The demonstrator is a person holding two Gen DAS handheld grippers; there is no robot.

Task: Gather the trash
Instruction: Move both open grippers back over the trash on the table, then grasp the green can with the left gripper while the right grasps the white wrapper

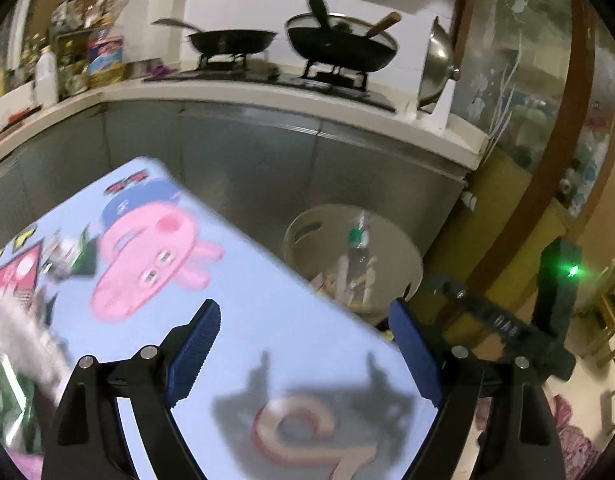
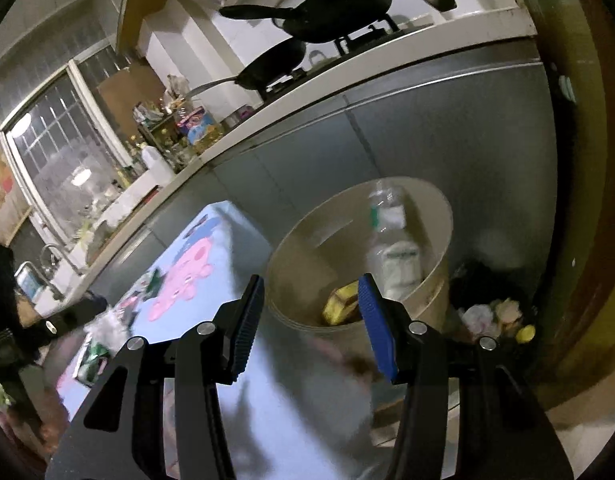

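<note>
A beige waste bin (image 1: 403, 264) stands on the floor past the right edge of a light blue cartoon-print table (image 1: 267, 320); a clear plastic bottle (image 1: 357, 240) and other scraps lie inside. My left gripper (image 1: 305, 306) hangs open over the table with nothing between its pads. Crumpled clear wrappers (image 1: 23, 328) and a green packet (image 1: 7, 400) lie blurred at the table's left. In the right wrist view, my right gripper (image 2: 311, 280) is open and empty just before the bin (image 2: 291, 256). That bin holds the bottle (image 2: 395, 240) and a yellow item (image 2: 341, 300).
Grey cabinets (image 1: 267, 152) with a white counter run behind, carrying a stove with two black pans (image 1: 339, 44). A dark bag of rubbish (image 2: 487, 312) and a yellow cap (image 2: 525, 334) lie on the floor right of the bin. A wooden door frame (image 1: 547, 160) stands at the right.
</note>
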